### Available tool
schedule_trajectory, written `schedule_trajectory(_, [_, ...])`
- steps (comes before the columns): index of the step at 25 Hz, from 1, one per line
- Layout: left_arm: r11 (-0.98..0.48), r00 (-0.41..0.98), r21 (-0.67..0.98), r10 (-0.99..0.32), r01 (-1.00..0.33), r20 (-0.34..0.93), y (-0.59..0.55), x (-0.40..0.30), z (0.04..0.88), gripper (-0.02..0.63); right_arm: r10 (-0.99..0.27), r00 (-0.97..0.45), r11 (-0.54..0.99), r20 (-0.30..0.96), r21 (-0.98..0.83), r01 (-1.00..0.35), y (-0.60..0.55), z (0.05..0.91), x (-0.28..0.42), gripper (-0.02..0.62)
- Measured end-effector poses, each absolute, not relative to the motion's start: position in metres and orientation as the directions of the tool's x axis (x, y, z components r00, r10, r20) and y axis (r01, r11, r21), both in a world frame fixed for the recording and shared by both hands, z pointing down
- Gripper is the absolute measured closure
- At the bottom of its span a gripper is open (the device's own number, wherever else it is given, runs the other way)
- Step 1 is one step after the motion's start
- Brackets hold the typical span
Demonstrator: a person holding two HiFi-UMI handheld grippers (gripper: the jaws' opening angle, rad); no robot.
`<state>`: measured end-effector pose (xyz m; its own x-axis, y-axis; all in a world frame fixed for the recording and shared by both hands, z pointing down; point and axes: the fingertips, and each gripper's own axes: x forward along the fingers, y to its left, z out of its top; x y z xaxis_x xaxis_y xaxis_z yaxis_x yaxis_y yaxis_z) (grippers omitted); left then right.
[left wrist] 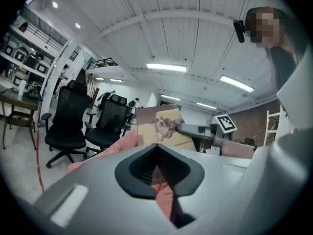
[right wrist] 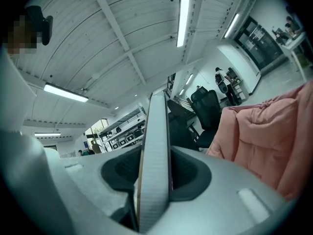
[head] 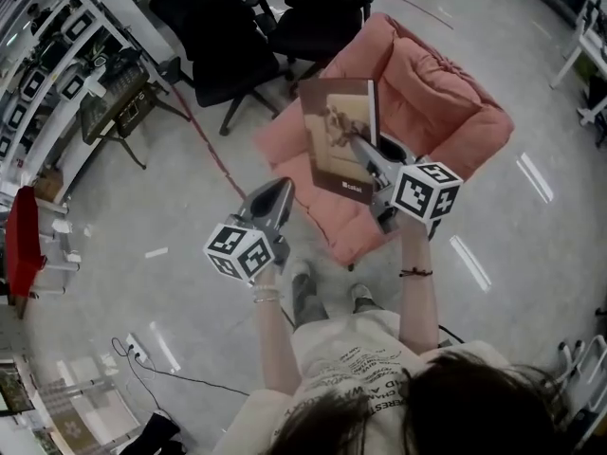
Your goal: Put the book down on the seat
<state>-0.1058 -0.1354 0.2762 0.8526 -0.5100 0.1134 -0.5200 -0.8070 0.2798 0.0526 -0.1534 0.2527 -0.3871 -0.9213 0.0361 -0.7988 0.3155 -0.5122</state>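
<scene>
A brown-covered book point(head: 337, 136) hangs above the seat of the pink armchair point(head: 446, 102), cover up, and my right gripper point(head: 365, 154) is shut on its near edge. In the right gripper view the book point(right wrist: 155, 160) stands edge-on between the jaws, with the armchair point(right wrist: 264, 136) to its right. My left gripper point(head: 280, 190) is lower left of the book, off the chair's front corner, shut and holding nothing. The left gripper view shows the book point(left wrist: 159, 126) and the right gripper point(left wrist: 183, 129) beyond the armchair's point(left wrist: 112, 148) pink edge.
Two black office chairs point(head: 313, 17) point(head: 218, 55) stand behind the armchair. Shelving point(head: 47, 64) and a small table point(head: 119, 102) line the left side. A power strip point(head: 137, 349) with a cable lies on the floor at lower left, and a white rack point(head: 593, 55) stands at far right.
</scene>
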Motion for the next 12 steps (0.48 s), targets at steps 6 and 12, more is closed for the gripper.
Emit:
schedule_trajectory(6, [-0.858,0.911,0.308,-0.375,-0.411,0.170,-0.194,-0.117,0.301,0.607,-0.955,-0.289,0.211,0.063,-0.538,-0.816,-0.199,0.272,0.032,0.445])
schedule_trajectory(12, [-0.891,0.946,0.336,-0.243,-0.305,0.215,-0.249,-0.141,0.318,0.607,-0.978,-0.190,0.106,0.085,-0.583,-0.806,-0.244,0.292,-0.003,0.445])
